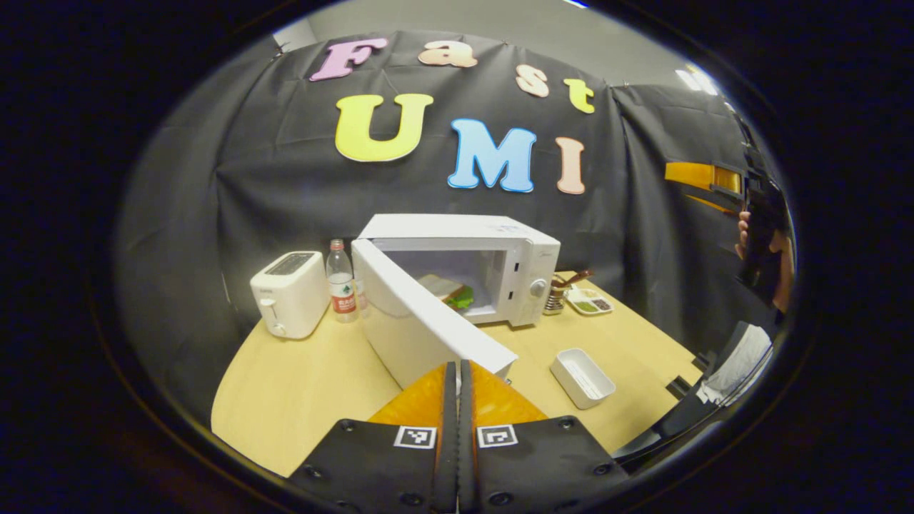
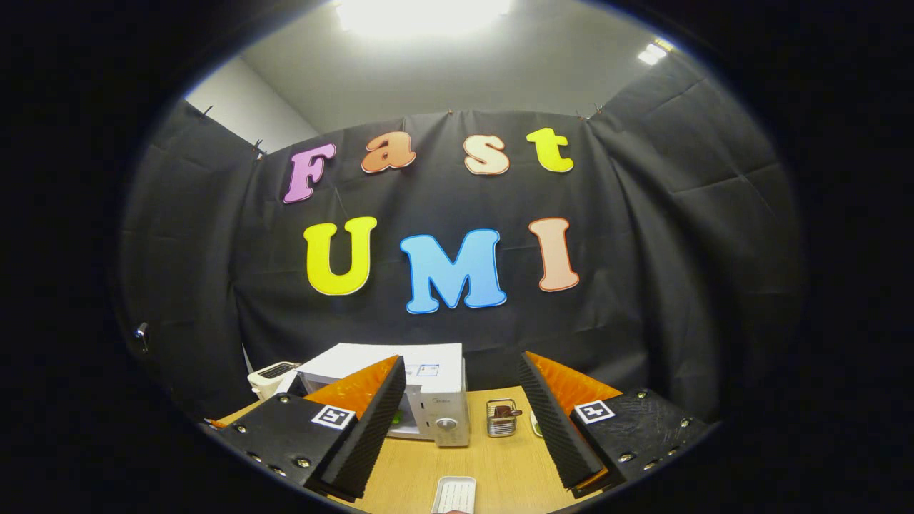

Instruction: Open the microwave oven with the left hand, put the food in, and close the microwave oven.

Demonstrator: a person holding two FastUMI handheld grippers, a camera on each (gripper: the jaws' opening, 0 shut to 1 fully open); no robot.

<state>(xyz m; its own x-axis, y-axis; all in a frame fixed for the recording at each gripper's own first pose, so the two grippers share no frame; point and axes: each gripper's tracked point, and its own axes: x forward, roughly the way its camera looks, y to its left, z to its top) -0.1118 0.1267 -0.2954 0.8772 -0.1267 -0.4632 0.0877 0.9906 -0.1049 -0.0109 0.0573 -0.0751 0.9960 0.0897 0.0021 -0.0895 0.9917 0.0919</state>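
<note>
Here the left gripper has its jaws pressed together with nothing between them, just short of the outer edge of the microwave door, which stands swung wide toward the camera. The right gripper is held high and well back, its jaws spread wide and empty, looking over the counter.

Beyond the door, the food, what looks like a sandwich with a green leaf, already lies on the floor of the microwave cavity. So the step in hand appears to be the closing.

On the counter a small white tray sits near the door's right, a toaster and a water bottle stand to the left of the oven, and a condiment plate lies beside its control panel.

The risk is in the push: closed jaws offer only a narrow contact, so they could slide off the door's smooth edge, or a hard shove could shift the whole oven backward before the latch catches. The food sits near the front of the cavity, and the door might nudge it.
</note>
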